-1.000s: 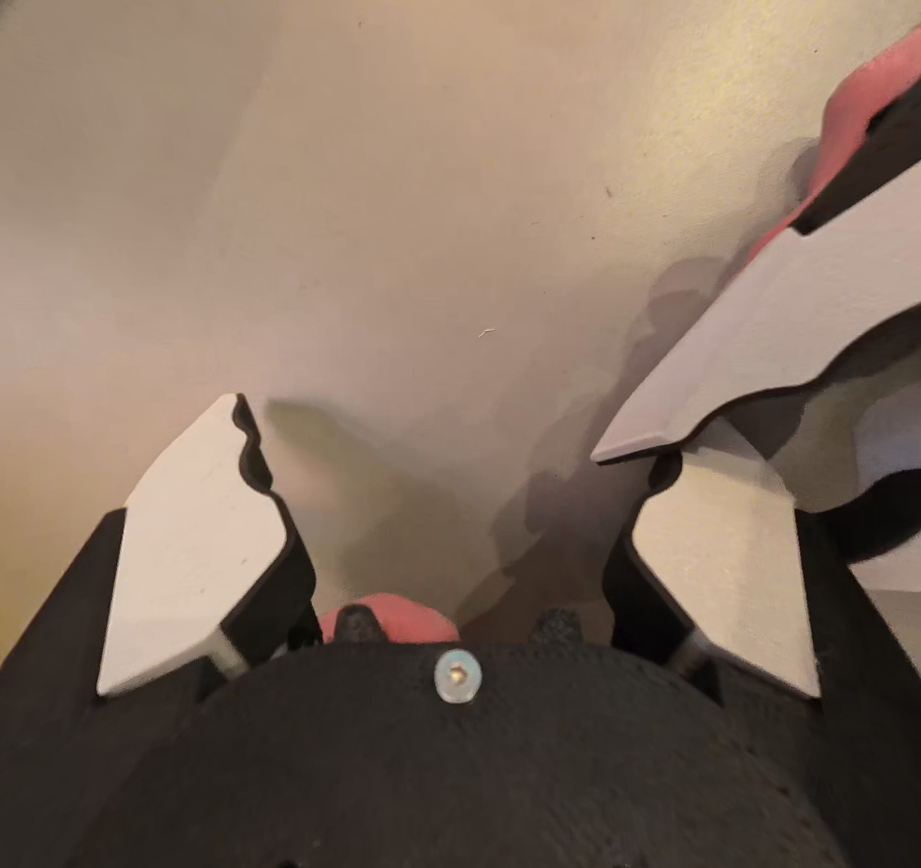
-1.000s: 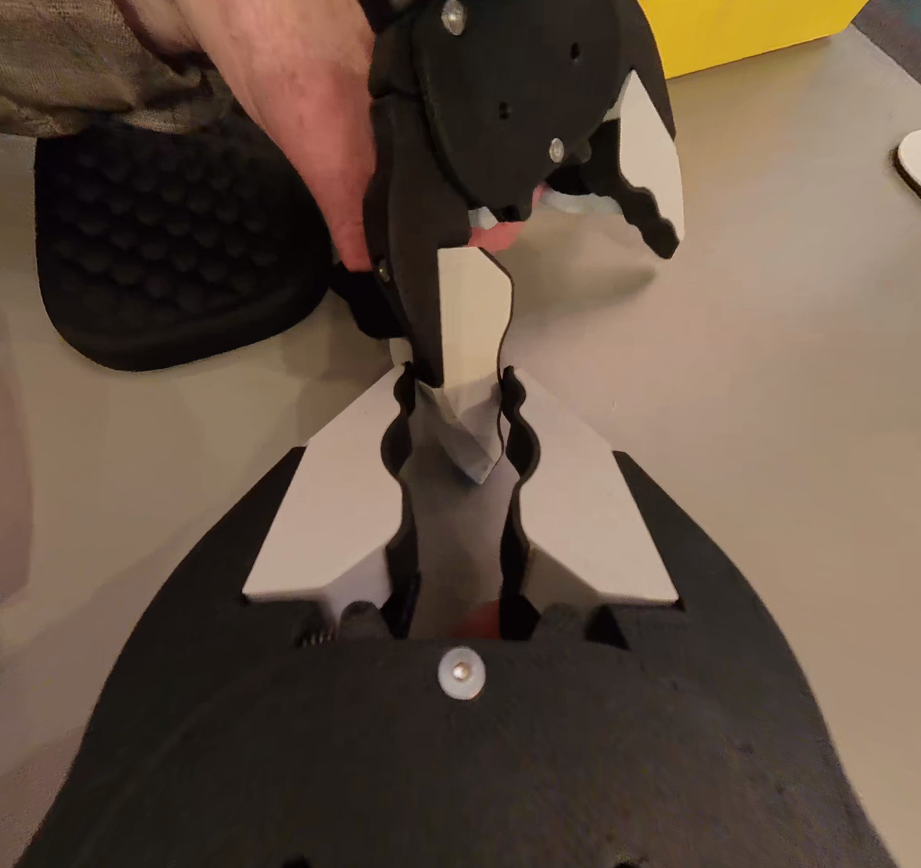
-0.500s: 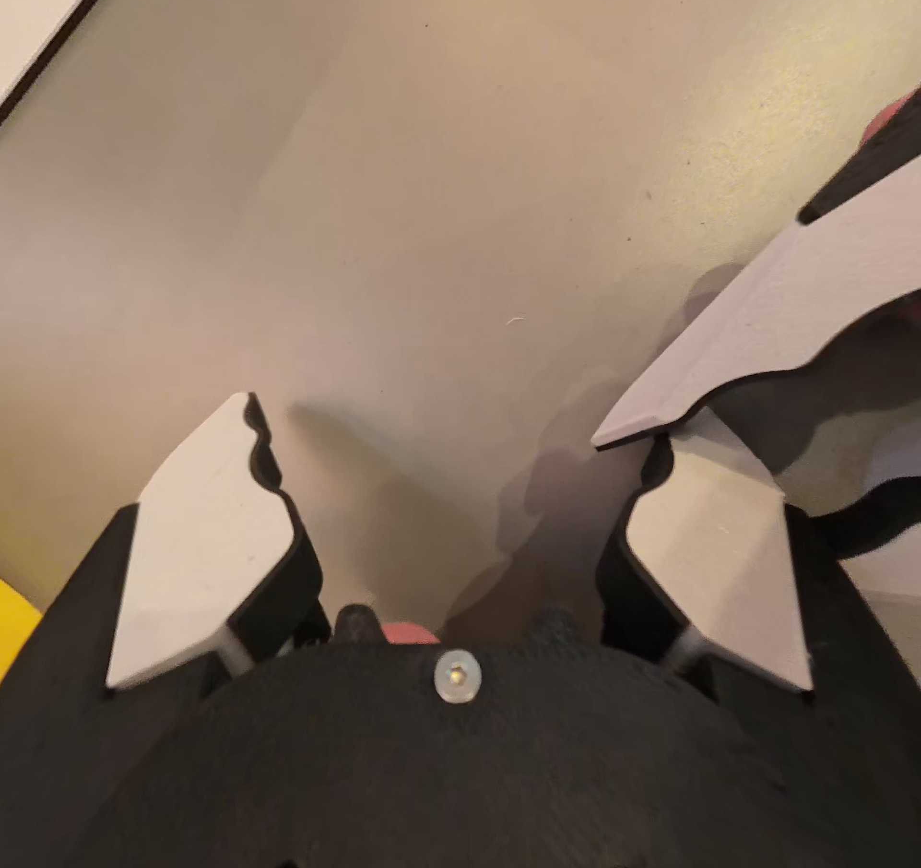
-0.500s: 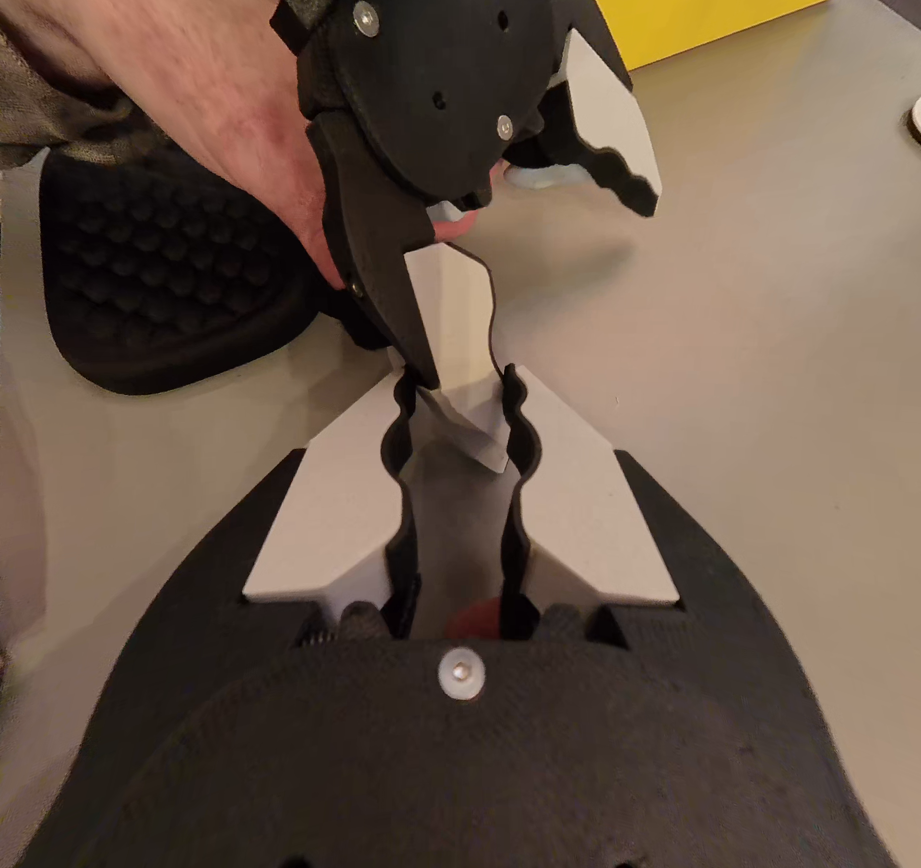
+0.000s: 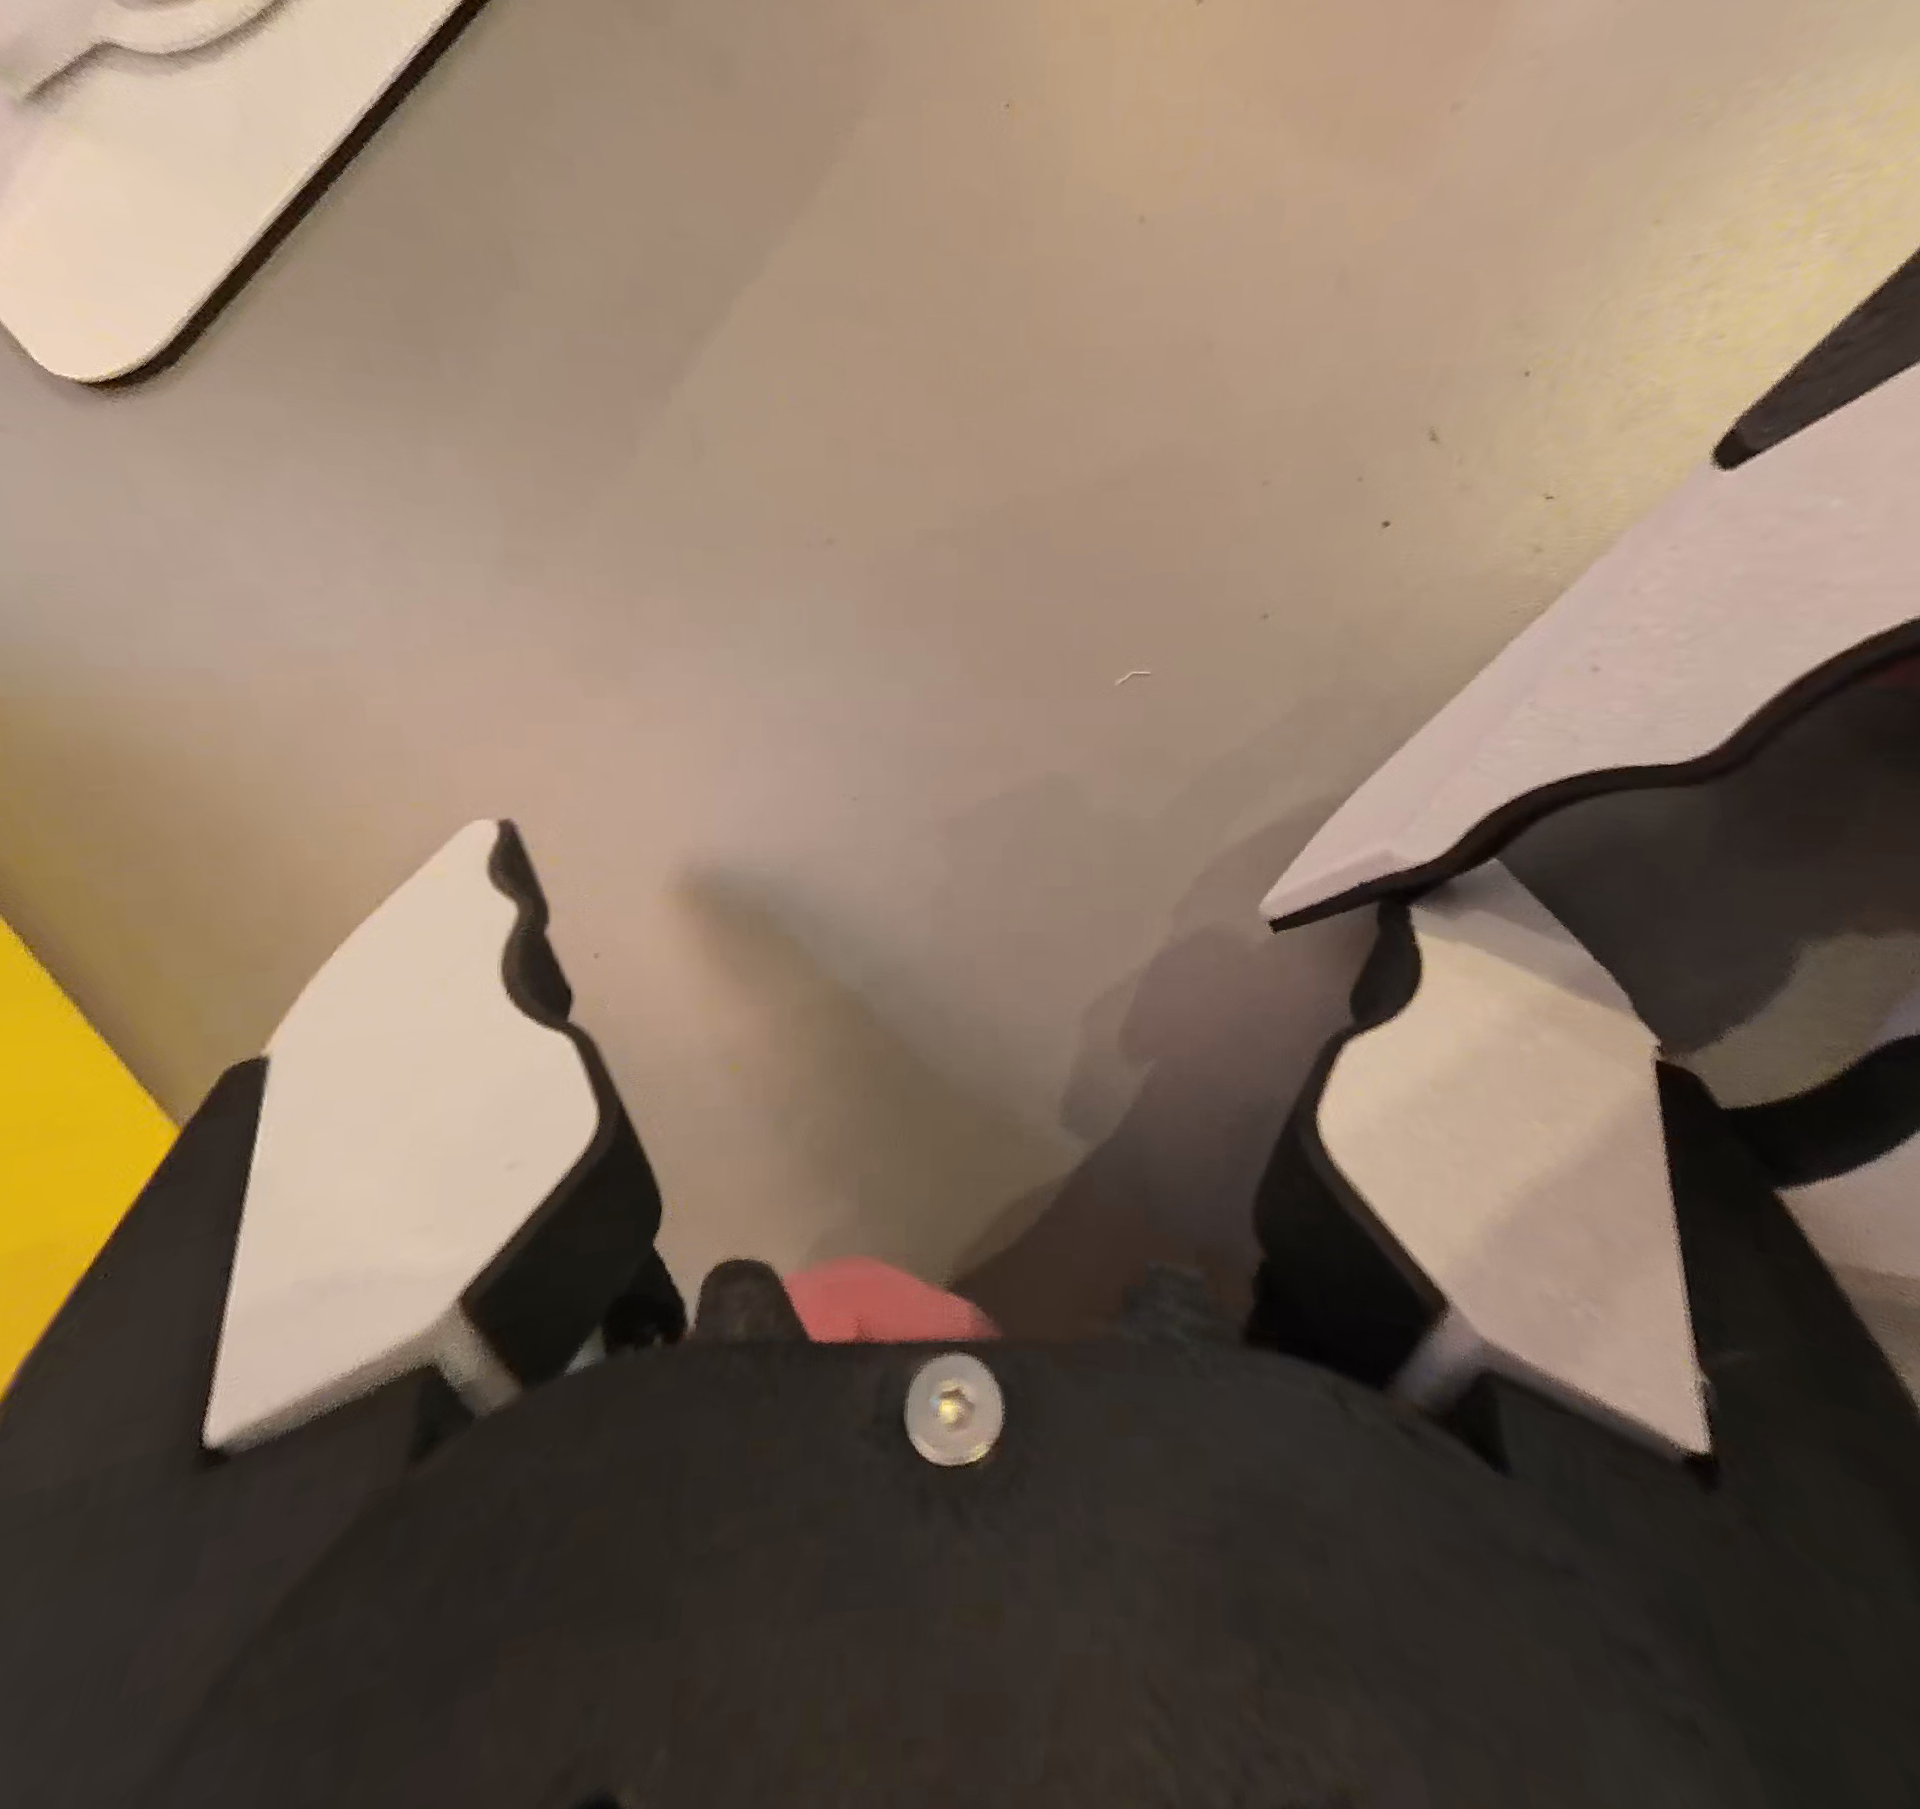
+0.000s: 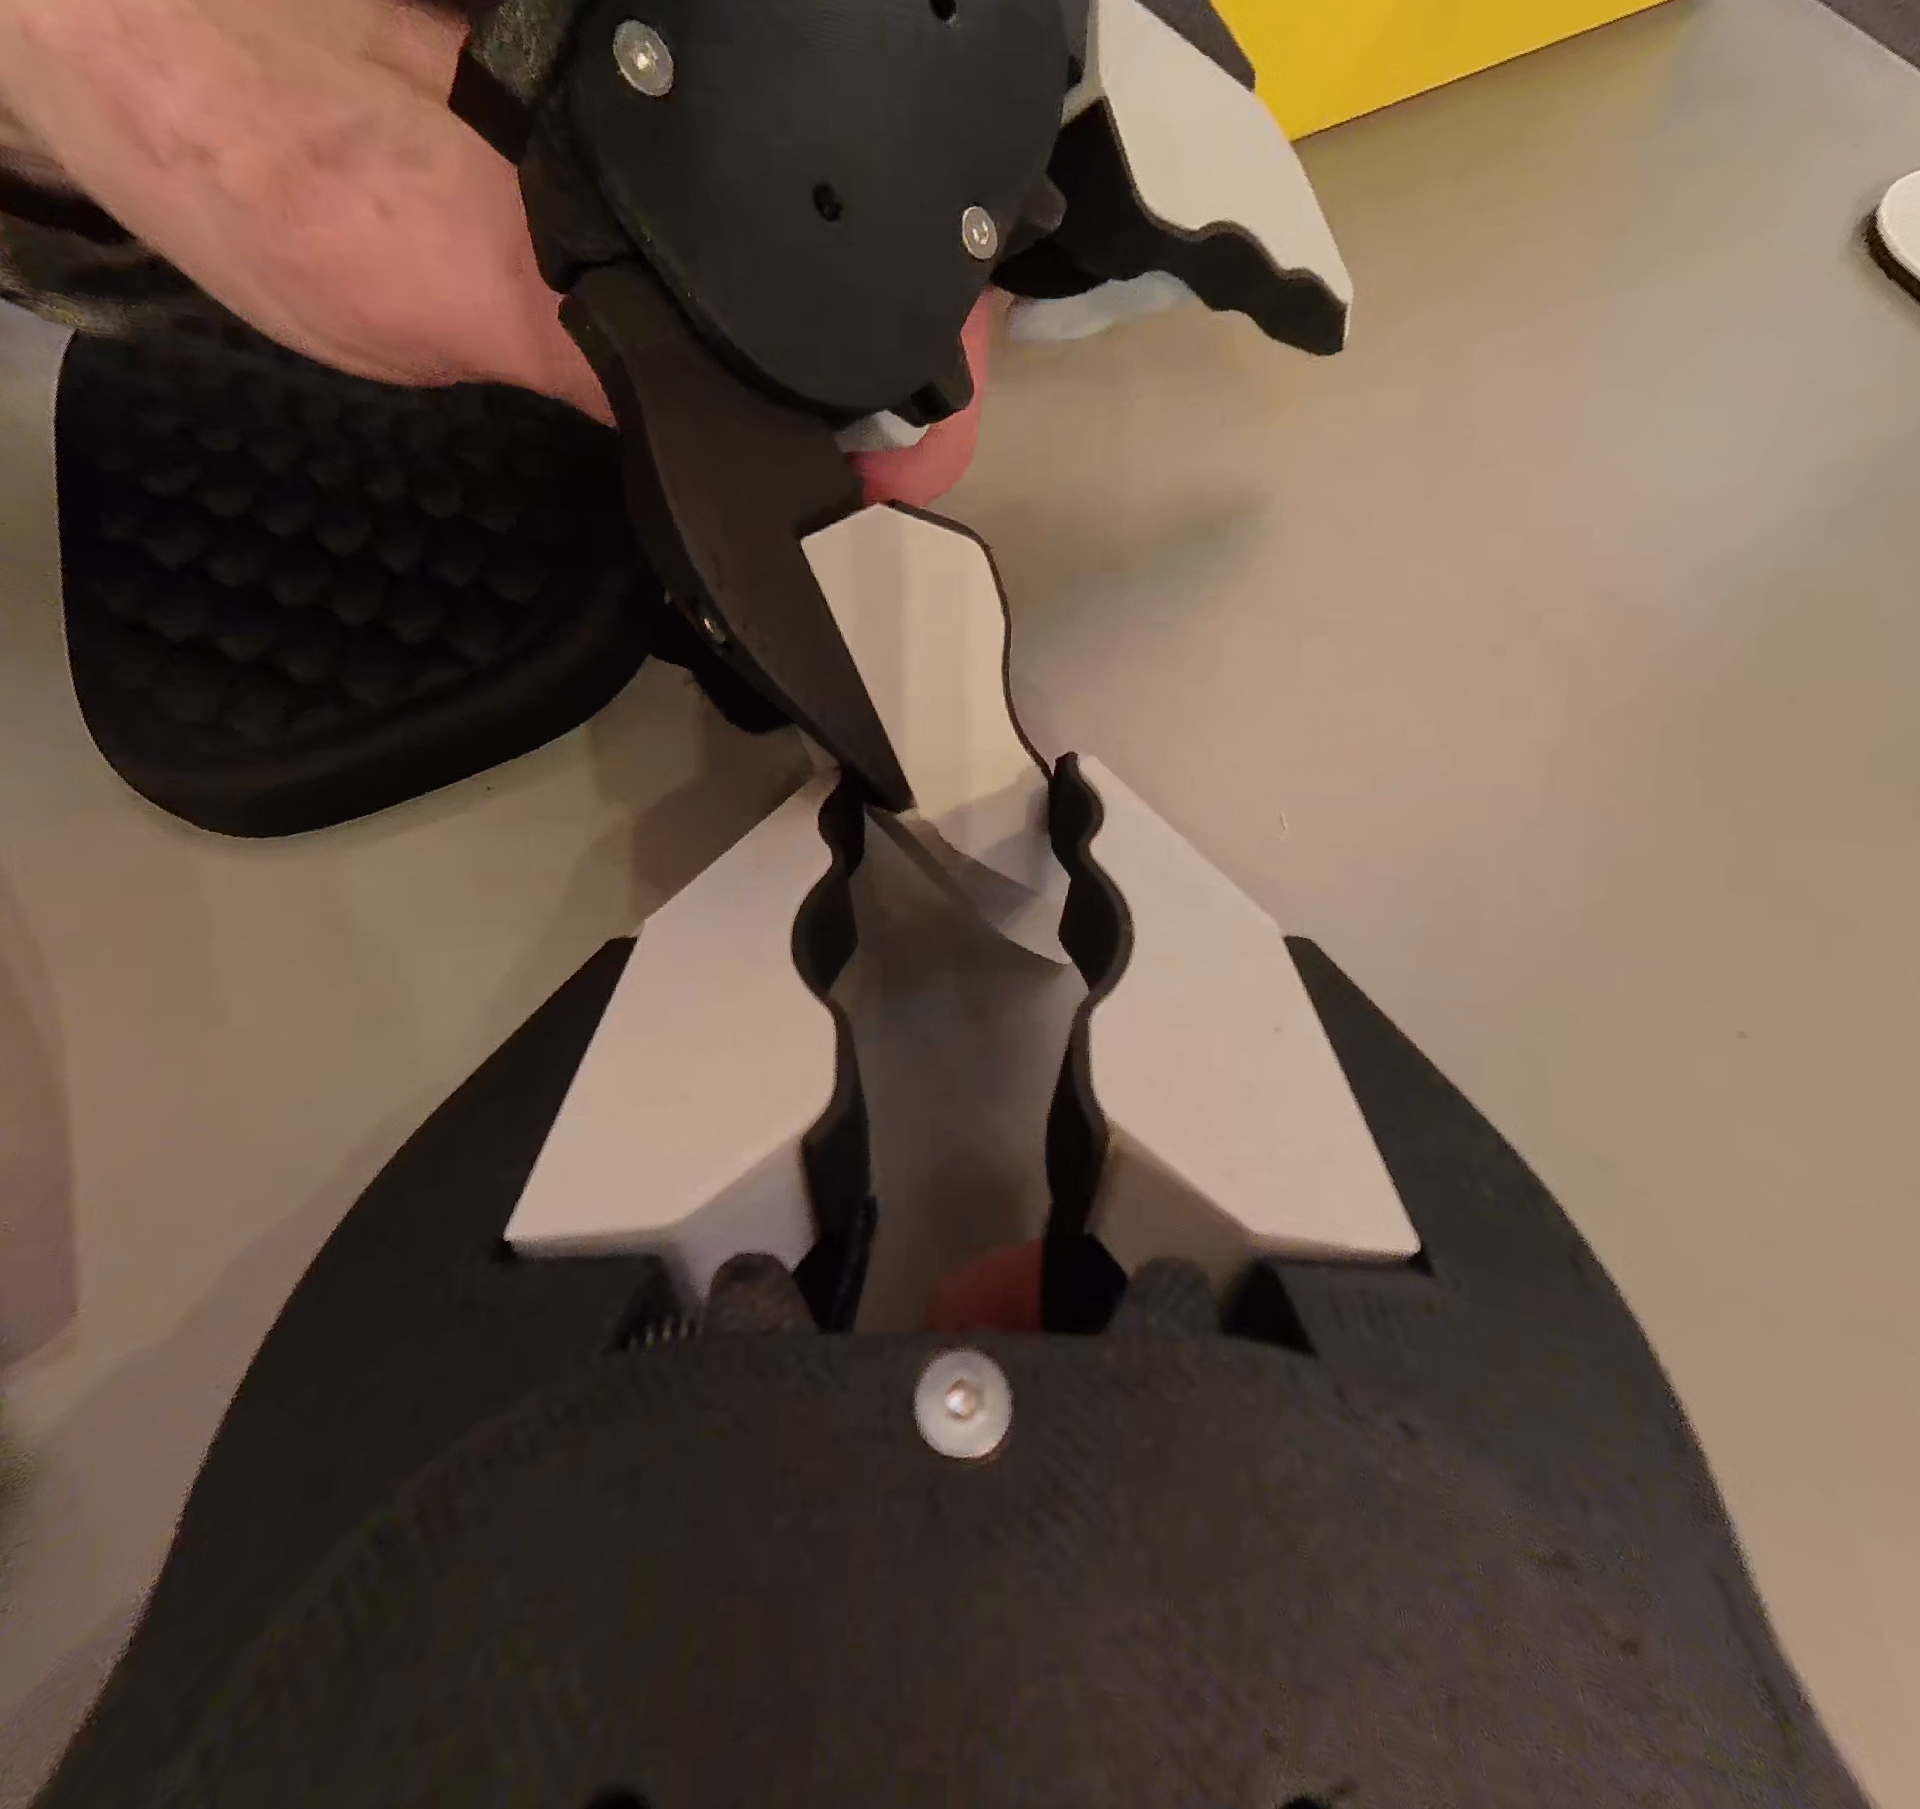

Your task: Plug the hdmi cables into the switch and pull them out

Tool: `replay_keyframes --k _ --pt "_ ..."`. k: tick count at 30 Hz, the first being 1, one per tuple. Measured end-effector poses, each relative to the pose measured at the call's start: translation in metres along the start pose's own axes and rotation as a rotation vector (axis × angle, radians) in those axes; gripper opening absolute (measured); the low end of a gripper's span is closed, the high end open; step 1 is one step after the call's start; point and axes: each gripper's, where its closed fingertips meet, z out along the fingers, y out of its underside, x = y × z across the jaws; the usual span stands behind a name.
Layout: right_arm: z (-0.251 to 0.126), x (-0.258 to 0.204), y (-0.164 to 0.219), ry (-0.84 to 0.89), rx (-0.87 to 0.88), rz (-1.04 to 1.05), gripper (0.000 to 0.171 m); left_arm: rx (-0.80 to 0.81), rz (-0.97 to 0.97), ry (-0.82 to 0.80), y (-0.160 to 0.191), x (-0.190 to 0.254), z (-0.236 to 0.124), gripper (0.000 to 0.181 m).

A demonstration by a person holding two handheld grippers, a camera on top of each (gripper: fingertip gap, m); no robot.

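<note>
The grey worktop (image 5: 1039,409) fills both views, and no HDMI cable or switch shows anywhere on it, so the task's things lie outside what we can see. Ahead and to the left of the right tool (image 6: 954,783) sits a black pad with a honeycomb texture (image 6: 312,596). Far ahead and to the right stands a yellow box (image 6: 1455,3).

In the left wrist view the camera has swung over the last second. A white board with a dark edge and a moulded shape on it (image 5: 187,149) has come in ahead-left of the left tool (image 5: 945,876), and a strip of yellow now shows at its left side.

The left tool stays wide apart and empty, carried by a hand (image 6: 260,149), and it has tilted and lifted in the right wrist view. Its lower finger (image 6: 914,668) still reaches between the right tool's tips, which stand narrowly parted. We cannot tell whether they pinch that finger or merely flank it.

We judge that plugging has not begun. The two tools are only meeting each other, and the left one seems to be turning to search the worktop.
</note>
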Motion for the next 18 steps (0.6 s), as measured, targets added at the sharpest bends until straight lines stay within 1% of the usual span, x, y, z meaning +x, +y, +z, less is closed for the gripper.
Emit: replay_keyframes --k 2,3,4,5,8,9,10,11,13,18 --pt "0.0 0.002 0.0 0.0 0.003 0.018 0.034 -0.004 -0.006 0.05 -0.001 0.003 0.004 0.144" --pt "-0.001 0.005 0.001 0.016 0.0 0.018 0.034 0.008 0.004 0.113 -0.004 0.007 0.009 0.143" --pt "-0.001 0.007 0.001 0.02 0.003 0.028 0.033 -0.019 0.007 0.203 -0.003 0.016 0.011 0.13" --pt "-0.002 0.008 0.001 0.012 0.008 0.047 0.033 -0.034 0.01 0.242 -0.004 0.021 0.012 0.124" --pt "-0.003 0.008 0.002 0.014 0.007 0.028 0.033 -0.019 0.009 0.239 -0.005 0.02 0.014 0.131" --pt "-0.003 0.007 0.002 0.017 0.008 0.019 0.033 -0.035 0.011 0.241 -0.003 0.017 0.016 0.141" --pt "-0.002 0.007 0.001 0.024 0.008 0.013 0.034 -0.045 0.007 0.239 -0.003 0.015 0.018 0.146" --pt "-0.003 0.009 0.001 0.042 0.011 0.006 0.036 -0.045 0.01 0.241 -0.003 0.015 0.018 0.146" --pt "-0.006 0.012 -0.001 0.068 0.01 -0.016 0.049 -0.045 0.012 0.244 -0.004 0.012 0.02 0.146" --pt "-0.019 0.023 -0.012 0.134 0.075 -0.001 0.071 -0.039 0.043 0.271 -0.003 0.003 0.021 0.146"
